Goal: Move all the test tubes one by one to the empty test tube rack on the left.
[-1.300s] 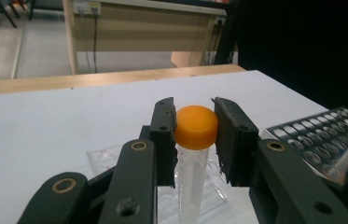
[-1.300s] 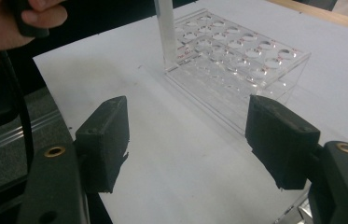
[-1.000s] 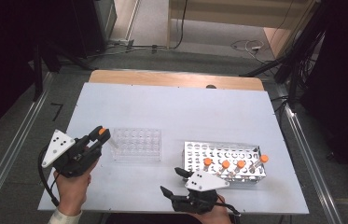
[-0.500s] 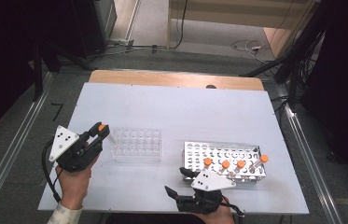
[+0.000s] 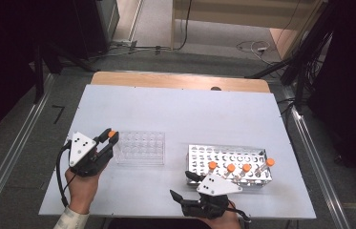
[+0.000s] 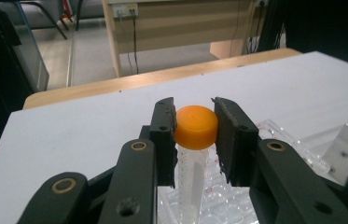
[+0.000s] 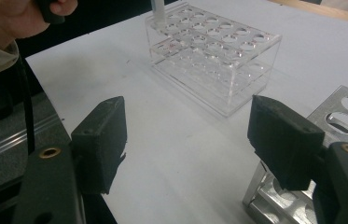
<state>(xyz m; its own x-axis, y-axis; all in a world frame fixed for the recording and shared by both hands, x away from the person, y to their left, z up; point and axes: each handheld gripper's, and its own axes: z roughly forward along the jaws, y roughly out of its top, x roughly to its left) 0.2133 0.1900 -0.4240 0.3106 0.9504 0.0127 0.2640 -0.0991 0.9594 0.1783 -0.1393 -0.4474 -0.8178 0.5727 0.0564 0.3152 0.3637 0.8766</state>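
Left gripper view is showing the left gripper [image 6: 195,128] pinching an orange-capped tube [image 6: 194,144] just under its cap, jaws pressed against both sides. The tube is hanging upright, its long axis pointing straight down toward the clear rack [image 6: 237,196] lying directly beneath and slightly ahead of the jaws. In the high view the left gripper [image 5: 108,143] is sitting at the clear rack's [image 5: 140,148] left end, so the nearest holes are the ones in reach. The right gripper [image 5: 185,186] is waiting with jaws spread, near the metal rack [image 5: 228,155], well apart from the tube.
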